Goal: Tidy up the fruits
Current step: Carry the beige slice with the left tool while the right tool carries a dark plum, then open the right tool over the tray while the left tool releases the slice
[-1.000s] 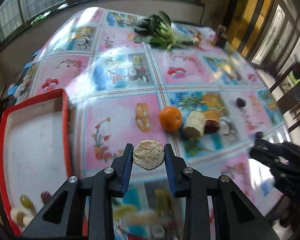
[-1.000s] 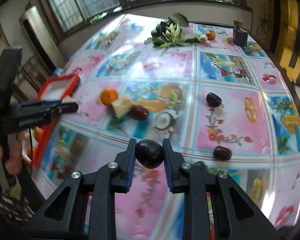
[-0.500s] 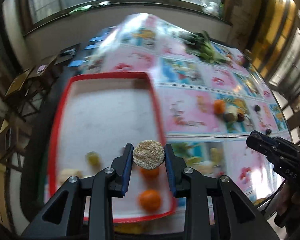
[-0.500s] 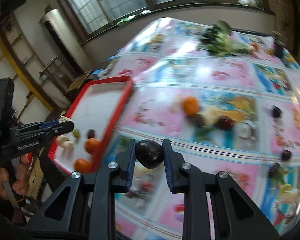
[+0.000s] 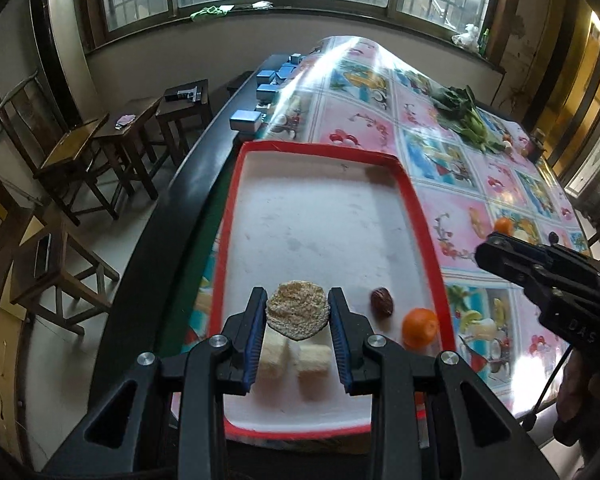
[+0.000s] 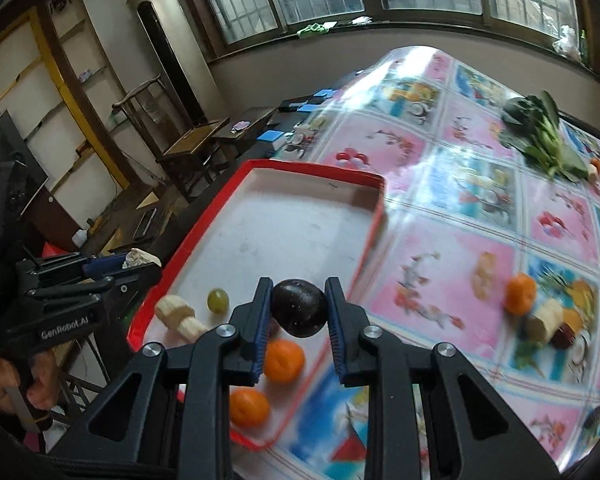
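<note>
hovering over the red tray (image 5: 420, 216), left gripper (image 5: 298, 316) clamps a grainy slice (image 5: 297, 315), right gripper (image 6: 299, 308) a dark plum (image 6: 299, 307).

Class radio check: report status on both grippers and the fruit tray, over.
Left gripper shut on tan round piece, over red tray. Right gripper shut on dark plum, above tray's near edge. Nothing blocking.

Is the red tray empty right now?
No, the red tray already holds two oranges, a green grape and pale banana pieces.

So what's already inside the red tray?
In the red tray: two oranges, a green grape, pale banana pieces and a brown date. Both grippers' held pieces cover part of the floor.
</note>
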{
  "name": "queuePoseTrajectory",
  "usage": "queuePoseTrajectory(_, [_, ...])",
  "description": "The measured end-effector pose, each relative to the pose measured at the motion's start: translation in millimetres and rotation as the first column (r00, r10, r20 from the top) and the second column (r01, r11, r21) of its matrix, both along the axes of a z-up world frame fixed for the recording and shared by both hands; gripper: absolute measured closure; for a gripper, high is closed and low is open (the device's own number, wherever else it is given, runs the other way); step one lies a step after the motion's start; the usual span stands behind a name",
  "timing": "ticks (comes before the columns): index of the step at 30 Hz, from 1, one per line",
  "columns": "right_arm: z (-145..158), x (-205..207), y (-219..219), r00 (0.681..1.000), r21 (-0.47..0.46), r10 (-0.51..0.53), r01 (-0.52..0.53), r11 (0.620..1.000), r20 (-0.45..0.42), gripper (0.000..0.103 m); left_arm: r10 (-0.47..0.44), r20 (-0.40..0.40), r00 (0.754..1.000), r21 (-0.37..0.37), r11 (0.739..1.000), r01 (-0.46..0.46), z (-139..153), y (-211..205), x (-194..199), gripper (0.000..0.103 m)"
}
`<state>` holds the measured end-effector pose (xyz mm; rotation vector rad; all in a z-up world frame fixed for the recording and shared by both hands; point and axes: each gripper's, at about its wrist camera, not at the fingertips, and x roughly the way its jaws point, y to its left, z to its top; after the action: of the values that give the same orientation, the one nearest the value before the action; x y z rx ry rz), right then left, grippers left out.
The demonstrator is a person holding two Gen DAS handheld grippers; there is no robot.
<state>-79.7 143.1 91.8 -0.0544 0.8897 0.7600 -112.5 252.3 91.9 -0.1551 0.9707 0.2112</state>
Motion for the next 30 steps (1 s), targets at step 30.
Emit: queuePoseTrajectory(30, [-44, 27, 79, 0.997, -0.126, 0.005, -0.014, 0.992, -0.073, 0.075, 0.027, -0.105, 0.994, 0.049, 0.999, -0.022, -44, 45, 44, 0.073])
